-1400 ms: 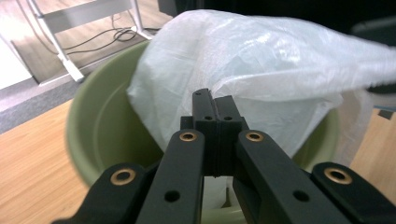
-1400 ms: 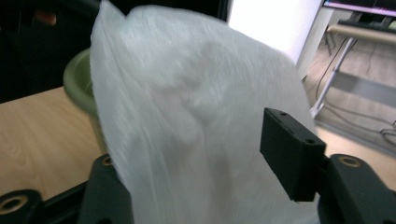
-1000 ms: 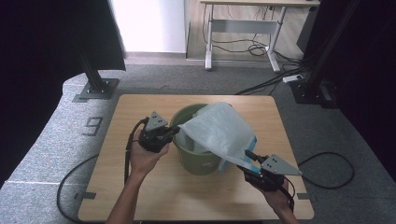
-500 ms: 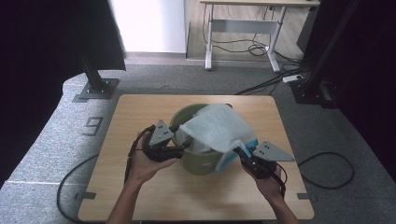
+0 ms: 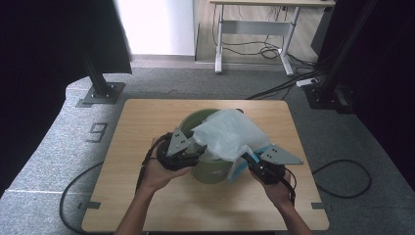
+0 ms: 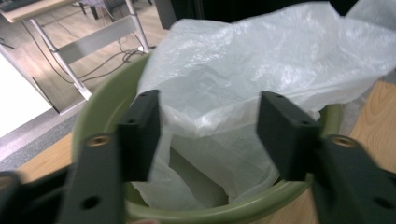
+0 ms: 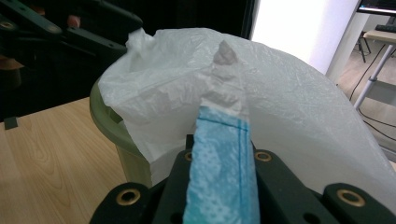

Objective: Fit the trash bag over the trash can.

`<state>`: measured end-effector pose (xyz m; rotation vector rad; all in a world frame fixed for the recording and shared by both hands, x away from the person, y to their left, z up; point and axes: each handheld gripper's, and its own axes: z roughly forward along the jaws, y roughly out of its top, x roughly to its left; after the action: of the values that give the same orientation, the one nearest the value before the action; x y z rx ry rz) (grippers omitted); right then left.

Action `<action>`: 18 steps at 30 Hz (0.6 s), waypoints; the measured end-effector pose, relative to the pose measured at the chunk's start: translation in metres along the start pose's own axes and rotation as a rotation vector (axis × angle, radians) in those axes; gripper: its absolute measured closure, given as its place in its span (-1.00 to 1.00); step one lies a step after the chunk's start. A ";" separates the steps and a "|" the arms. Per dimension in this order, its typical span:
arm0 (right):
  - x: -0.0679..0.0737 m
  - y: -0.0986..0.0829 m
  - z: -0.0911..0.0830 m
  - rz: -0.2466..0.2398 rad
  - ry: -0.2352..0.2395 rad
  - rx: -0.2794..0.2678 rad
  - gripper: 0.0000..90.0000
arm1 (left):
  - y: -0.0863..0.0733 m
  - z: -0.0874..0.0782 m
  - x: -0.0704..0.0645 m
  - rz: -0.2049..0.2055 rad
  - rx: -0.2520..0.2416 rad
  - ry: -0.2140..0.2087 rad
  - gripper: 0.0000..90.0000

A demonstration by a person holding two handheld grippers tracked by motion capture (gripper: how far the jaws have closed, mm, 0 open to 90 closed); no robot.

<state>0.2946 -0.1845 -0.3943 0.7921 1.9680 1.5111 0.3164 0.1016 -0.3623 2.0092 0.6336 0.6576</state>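
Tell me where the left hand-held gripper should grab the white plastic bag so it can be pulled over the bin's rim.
Grip the loose bag edge that sags just inside the green bin rim, between the open jaws of the left hand-held gripper. Come in from the near left side. The right hand-held gripper already pinches the blue-striped edge opposite, so this slack fold looks like the free part to take.

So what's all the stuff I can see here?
Bin: one, olive green, middle of the table.
Plastic bag: one, white with a blue band, draped over the bin.
Table: one, light wood, under everything.
Desk: one, pale frame, far back on the floor.
Cables: several, black, on the floor under the desk.
Left hand-held gripper: one, black, jaws open at the bin's rim.
Right hand-held gripper: one, black, shut on the bag's blue band.
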 end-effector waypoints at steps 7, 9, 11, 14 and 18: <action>-0.003 -0.001 -0.003 0.009 0.002 -0.006 0.96 | -0.001 0.007 -0.004 0.001 0.042 0.001 0.67; -0.004 -0.001 -0.003 0.012 0.002 -0.008 0.96 | -0.001 0.005 -0.003 -0.011 0.028 0.002 0.67; -0.004 -0.001 -0.003 0.012 0.000 -0.009 0.96 | -0.001 0.003 -0.003 -0.015 0.010 -0.001 0.50; -0.005 0.000 -0.002 0.016 0.001 -0.009 0.96 | 0.000 -0.001 -0.005 -0.014 -0.009 -0.035 0.13; -0.005 0.003 0.000 0.026 0.006 -0.013 0.96 | -0.001 -0.005 -0.008 -0.031 -0.031 -0.109 -0.12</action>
<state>0.2979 -0.1877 -0.3913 0.8117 1.9578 1.5411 0.3069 0.1000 -0.3622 1.9877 0.5847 0.5329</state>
